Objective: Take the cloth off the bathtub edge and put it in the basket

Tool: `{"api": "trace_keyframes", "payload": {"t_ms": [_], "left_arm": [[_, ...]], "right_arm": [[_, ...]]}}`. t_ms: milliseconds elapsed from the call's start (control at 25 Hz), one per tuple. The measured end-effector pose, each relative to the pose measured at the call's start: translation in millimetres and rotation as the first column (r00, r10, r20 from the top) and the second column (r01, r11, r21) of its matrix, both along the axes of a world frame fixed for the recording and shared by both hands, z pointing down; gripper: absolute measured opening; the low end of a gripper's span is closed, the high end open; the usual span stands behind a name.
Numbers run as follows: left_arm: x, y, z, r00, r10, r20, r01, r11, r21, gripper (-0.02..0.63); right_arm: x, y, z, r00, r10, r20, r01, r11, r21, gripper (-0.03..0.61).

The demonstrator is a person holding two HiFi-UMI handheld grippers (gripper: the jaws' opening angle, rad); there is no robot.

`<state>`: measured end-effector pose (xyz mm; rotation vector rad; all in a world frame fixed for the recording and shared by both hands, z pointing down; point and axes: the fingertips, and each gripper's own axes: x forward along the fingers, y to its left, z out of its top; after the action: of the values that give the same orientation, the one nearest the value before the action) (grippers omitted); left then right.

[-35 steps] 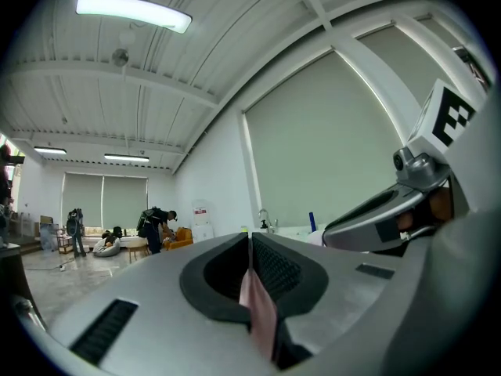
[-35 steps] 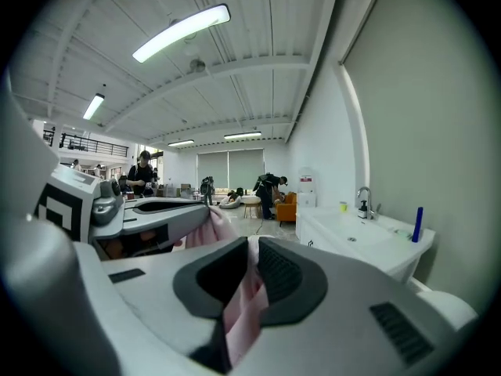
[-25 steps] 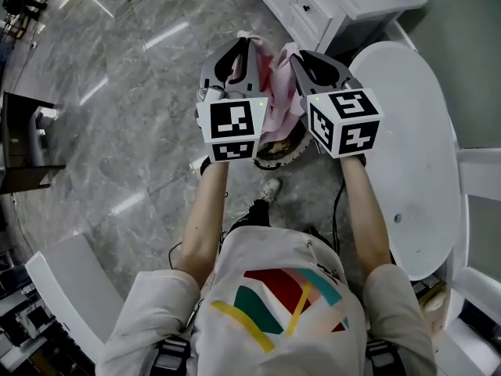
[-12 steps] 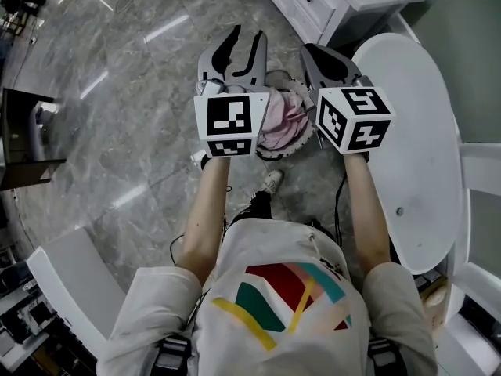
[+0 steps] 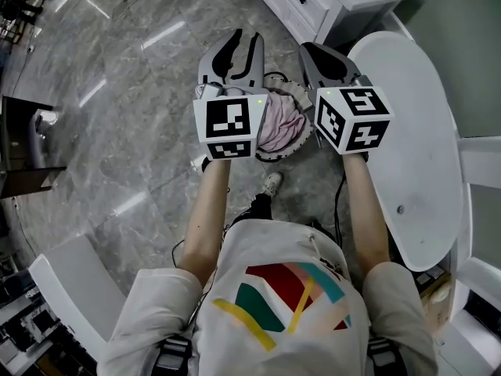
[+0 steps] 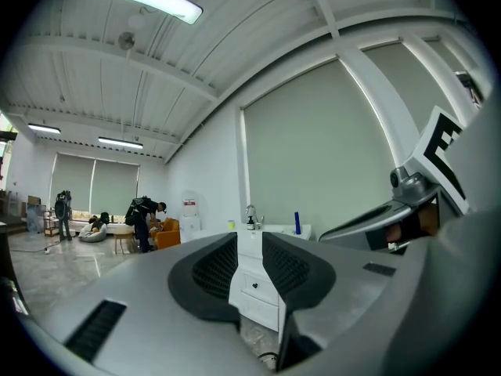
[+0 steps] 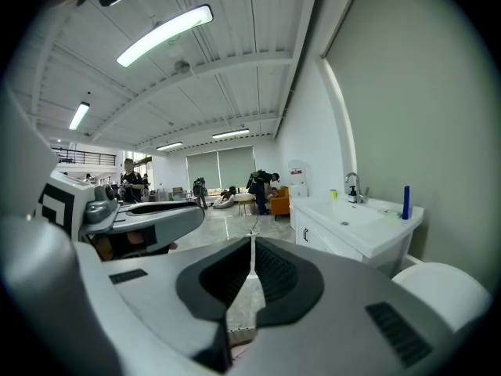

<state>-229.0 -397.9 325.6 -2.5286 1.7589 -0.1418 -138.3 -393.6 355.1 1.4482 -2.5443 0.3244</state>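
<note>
The pink cloth [image 5: 280, 124] lies bunched inside the round basket [image 5: 273, 157] on the grey floor, under and between my two grippers. My left gripper [image 5: 244, 41] is held above the basket's left side; its jaws stand apart with nothing between them, as the left gripper view shows [image 6: 249, 245]. My right gripper [image 5: 308, 51] hovers over the basket's right side, shut and empty, its pads meeting in a thin line in the right gripper view [image 7: 252, 245]. The white bathtub [image 5: 415, 131] is to the right, with no cloth on the edge that shows.
A white vanity cabinet [image 5: 313, 2] stands beyond the basket, with a sink and a blue bottle [image 7: 405, 202]. My shoe [image 5: 272, 183] is just behind the basket. A dark stand [image 5: 23, 143] is far left. People [image 6: 145, 222] are far off across the room.
A second ago both grippers held the pink cloth up above the basket. It has dropped into the basket, the left jaws have opened, and the right gripper is shut with nothing in it.
</note>
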Motion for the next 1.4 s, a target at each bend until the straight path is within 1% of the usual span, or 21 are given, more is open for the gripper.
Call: {"api": "trace_keyframes", "payload": {"t_ms": [80, 240, 320, 400, 520, 680, 760, 800, 840, 960, 1040, 1120, 1240, 1320, 1400], "left_arm": [[4, 2, -3, 1.000, 0.010, 0.001, -0.010, 1.000, 0.005, 0.109], [12, 7, -18, 1.000, 0.028, 0.009, -0.029, 0.999, 0.036, 0.078], [18, 12, -32, 0.999, 0.045, -0.003, -0.045, 0.997, 0.057, 0.064], [31, 17, -49, 0.996, 0.082, -0.022, -0.081, 0.994, 0.076, 0.051], [70, 24, -77, 0.982, 0.180, -0.049, -0.173, 0.977, 0.121, 0.046], [127, 47, -110, 0.958, 0.283, -0.042, -0.271, 0.946, 0.179, 0.040], [164, 63, -124, 0.937, 0.346, -0.044, -0.332, 0.923, 0.192, 0.034], [185, 73, -131, 0.921, 0.387, -0.047, -0.370, 0.907, 0.202, 0.034], [207, 85, -138, 0.901, 0.430, -0.052, -0.411, 0.886, 0.214, 0.031], [268, 129, -156, 0.829, 0.555, -0.064, -0.526, 0.815, 0.244, 0.020], [299, 162, -164, 0.792, 0.606, -0.070, -0.574, 0.779, 0.252, 0.018], [327, 194, -172, 0.751, 0.655, -0.080, -0.618, 0.741, 0.263, 0.017], [364, 241, -182, 0.679, 0.728, -0.091, -0.686, 0.674, 0.275, 0.017], [381, 269, -186, 0.644, 0.759, -0.098, -0.717, 0.643, 0.268, 0.017], [395, 294, -187, 0.616, 0.780, -0.108, -0.740, 0.621, 0.258, 0.017]], "right_arm": [[2, 2, -4, 1.000, 0.006, 0.001, -0.006, 1.000, 0.011, 0.025], [9, 8, -20, 1.000, 0.024, 0.001, -0.024, 0.999, 0.045, 0.025], [16, 15, -35, 0.999, 0.041, 0.002, -0.041, 0.996, 0.076, 0.025], [30, 25, -56, 0.997, 0.074, 0.001, -0.073, 0.990, 0.125, 0.025], [69, 44, -95, 0.986, 0.164, 0.002, -0.160, 0.963, 0.218, 0.025], [126, 83, -147, 0.960, 0.279, 0.033, -0.274, 0.906, 0.322, 0.025], [161, 110, -171, 0.936, 0.350, 0.042, -0.340, 0.864, 0.372, 0.025], [180, 126, -181, 0.920, 0.389, 0.043, -0.374, 0.839, 0.396, 0.025], [199, 143, -191, 0.903, 0.429, 0.042, -0.405, 0.812, 0.419, 0.025], [252, 201, -215, 0.838, 0.545, 0.039, -0.494, 0.724, 0.482, 0.025], [281, 241, -225, 0.794, 0.607, 0.047, -0.541, 0.668, 0.511, 0.025], [307, 281, -234, 0.744, 0.666, 0.060, -0.587, 0.607, 0.536, 0.025], [339, 343, -244, 0.656, 0.750, 0.084, -0.651, 0.507, 0.565, 0.025], [356, 379, -247, 0.604, 0.792, 0.093, -0.684, 0.454, 0.571, 0.025], [371, 411, -245, 0.549, 0.831, 0.093, -0.712, 0.406, 0.574, 0.025]]}}
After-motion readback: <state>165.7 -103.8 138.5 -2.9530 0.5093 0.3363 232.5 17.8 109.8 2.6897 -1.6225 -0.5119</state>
